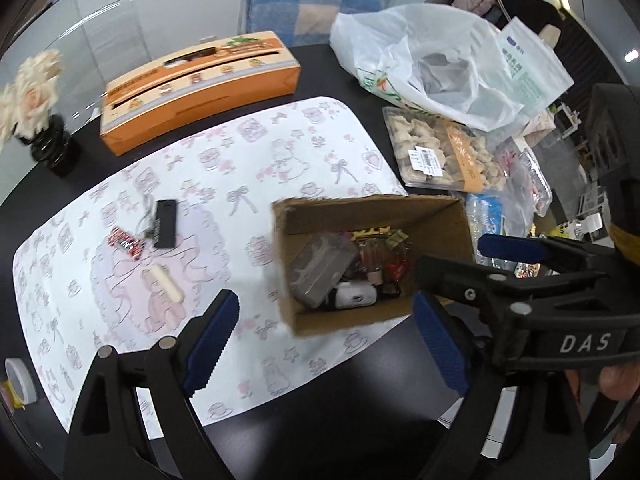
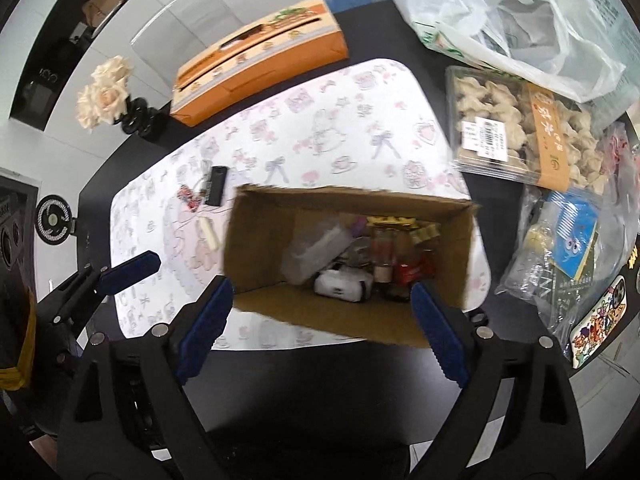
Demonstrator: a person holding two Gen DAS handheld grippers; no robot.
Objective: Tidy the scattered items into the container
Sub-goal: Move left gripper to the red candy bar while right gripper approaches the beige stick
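Note:
An open cardboard box [image 1: 436, 216] [image 2: 260, 216] stands on the right part of a patterned white mat [image 1: 248, 152] [image 2: 352, 120]. It holds a grey plastic case [image 1: 320, 268], a white earbud case [image 2: 340, 286] and several small red and gold items. On the mat left of the box lie a black flat stick [image 1: 166, 224] [image 2: 216, 186], a red wrapper [image 1: 126, 242] [image 2: 190, 197] and a cream bar [image 1: 166, 282] [image 2: 210, 234]. My left gripper [image 1: 326, 344] is open and empty, just in front of the box. My right gripper [image 2: 322, 330] is open and empty above the box's near edge.
An orange carton [image 1: 200, 88] lies behind the mat, with a black vase of pale flowers [image 1: 52, 144] to its left. To the right of the box sit a white plastic bag [image 1: 432, 68], a dumpling tray [image 1: 440, 152] and clear packets [image 2: 560, 248]. A tape roll [image 1: 18, 376] lies at the near left.

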